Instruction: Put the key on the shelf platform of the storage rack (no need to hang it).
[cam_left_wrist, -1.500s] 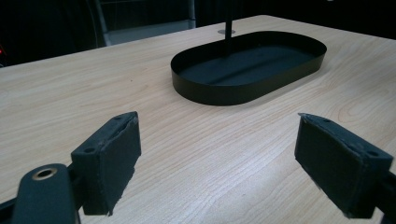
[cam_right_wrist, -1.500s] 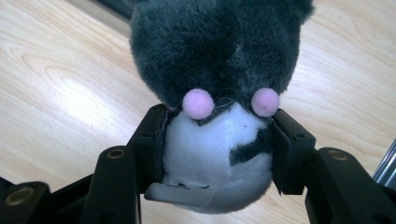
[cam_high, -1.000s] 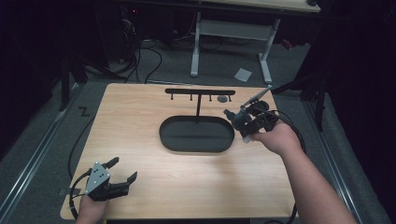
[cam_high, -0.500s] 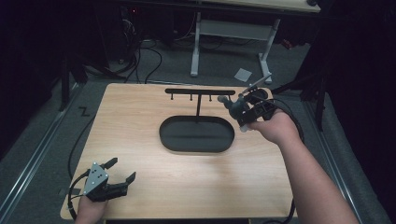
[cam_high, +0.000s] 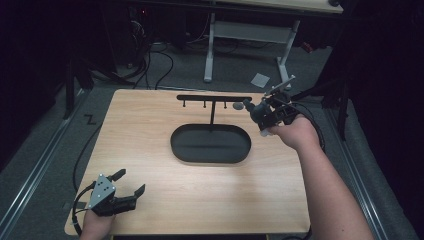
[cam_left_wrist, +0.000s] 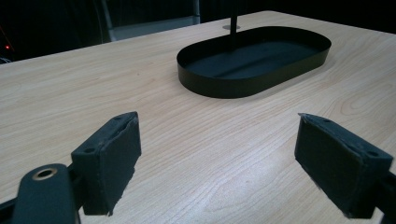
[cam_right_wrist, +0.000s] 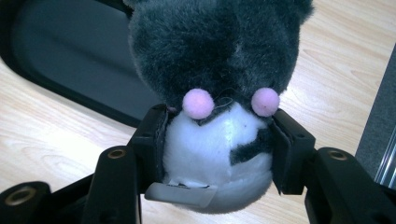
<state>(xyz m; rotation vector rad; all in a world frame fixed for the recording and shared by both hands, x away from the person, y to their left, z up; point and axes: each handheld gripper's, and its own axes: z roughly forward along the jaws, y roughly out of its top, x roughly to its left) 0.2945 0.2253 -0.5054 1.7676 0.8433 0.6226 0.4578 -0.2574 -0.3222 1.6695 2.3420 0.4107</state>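
Left gripper (cam_high: 127, 186) sits at the near left corner of the table (cam_high: 150, 125), held low over the wood, jaws spread wide apart with nothing between them. In the left gripper view its two pads (cam_left_wrist: 112, 154) frame bare wood grain, and the black oval tray (cam_left_wrist: 254, 70) lies beyond them toward the middle of the table.

A broad band of open wood runs along the near edge, between the left gripper and the person's right forearm (cam_high: 325, 190), which crosses the near right corner.

The tray occupies the centre of the table. A thin post rises from its far side and carries a black crossbar (cam_high: 214, 98) with small pegs hanging beneath, parallel to the far edge and close to it.

Right gripper (cam_high: 257, 112) is raised above the table near the far right corner, just beside the right end of the crossbar. Its jaws are clamped on a plush toy (cam_right_wrist: 219, 93): dark grey fur above, white below, two pink pom-poms on the front. In the right gripper view the toy hangs over the rim of the tray and the wood beside it. A small white tag (cam_right_wrist: 180, 193) shows at the toy's base; no writing on it can be read. No brand marks are legible on either gripper.

The table edges are clean on all sides, with dark floor and cables beyond the far edge.
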